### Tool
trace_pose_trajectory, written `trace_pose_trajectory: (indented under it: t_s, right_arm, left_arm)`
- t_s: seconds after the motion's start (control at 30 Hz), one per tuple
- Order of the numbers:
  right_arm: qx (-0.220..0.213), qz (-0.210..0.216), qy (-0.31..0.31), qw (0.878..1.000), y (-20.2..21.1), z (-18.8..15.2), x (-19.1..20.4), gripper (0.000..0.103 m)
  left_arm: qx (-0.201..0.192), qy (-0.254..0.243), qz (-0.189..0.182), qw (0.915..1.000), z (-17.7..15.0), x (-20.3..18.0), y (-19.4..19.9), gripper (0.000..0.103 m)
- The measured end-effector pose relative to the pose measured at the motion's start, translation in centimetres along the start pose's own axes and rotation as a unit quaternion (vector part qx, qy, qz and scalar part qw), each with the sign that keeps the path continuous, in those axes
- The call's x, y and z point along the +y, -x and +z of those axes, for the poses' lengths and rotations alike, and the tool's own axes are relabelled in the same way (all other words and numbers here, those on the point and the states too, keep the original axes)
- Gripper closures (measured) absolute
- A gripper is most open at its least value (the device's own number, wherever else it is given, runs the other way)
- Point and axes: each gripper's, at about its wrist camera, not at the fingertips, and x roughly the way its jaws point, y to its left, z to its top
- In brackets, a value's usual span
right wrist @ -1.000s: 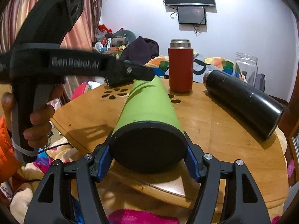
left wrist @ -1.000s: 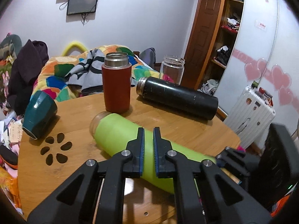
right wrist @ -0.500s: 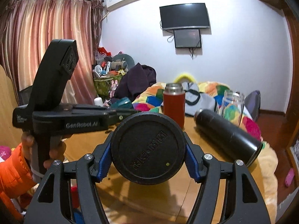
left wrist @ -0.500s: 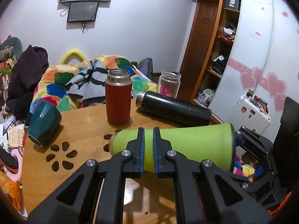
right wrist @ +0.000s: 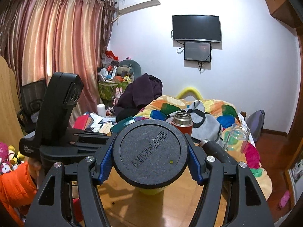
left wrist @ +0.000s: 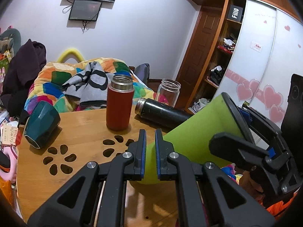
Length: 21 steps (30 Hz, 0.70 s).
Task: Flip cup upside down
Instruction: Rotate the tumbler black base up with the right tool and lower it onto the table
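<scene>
A lime-green cup with a black base [left wrist: 191,143] is held tilted, base up to the right and mouth down toward the round wooden table [left wrist: 79,138]. My right gripper [right wrist: 150,162] is shut on its base end; the black base [right wrist: 150,153] fills the right wrist view, with the green mouth end [right wrist: 150,190] below it near the table. My left gripper [left wrist: 150,151] is shut and empty, just in front of the cup's lower end. The right gripper also shows in the left wrist view [left wrist: 251,138].
On the table stand a red flask [left wrist: 119,106] and a glass jar [left wrist: 169,92]. A black flask [left wrist: 162,112] and a dark green cup [left wrist: 40,121] lie on their sides. Paw-shaped cutouts [left wrist: 60,160] mark the tabletop. A bed with a colourful quilt [left wrist: 75,79] lies behind.
The right gripper has lifted the green cup off the table and swung its base upward, from lying flat to tilted mouth-down. The left gripper stayed shut and empty.
</scene>
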Motion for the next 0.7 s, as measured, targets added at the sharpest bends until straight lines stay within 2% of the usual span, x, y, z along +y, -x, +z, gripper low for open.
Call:
trace_pose_trajectory:
  t_s: [0.43, 0.6, 0.7]
  right_arm:
    - [0.044, -0.013, -0.004, 0.999, -6.4, 3.1, -0.1, 0.040]
    - [0.052, -0.017, -0.020, 0.998, -6.9, 3.3, -0.8, 0.040]
    - [0.058, -0.018, -0.028, 0.998, -7.0, 3.4, -1.1, 0.040]
  left_arm:
    - [-0.015, 0.020, 0.051, 0.9984, 0.6, 2.9, 0.1, 0.096]
    - [-0.018, 0.016, 0.066, 0.9975, 0.3, 3.4, 0.2, 0.095]
    - [-0.022, 0.011, 0.078, 0.9967, 0.2, 3.3, 0.4, 0.090]
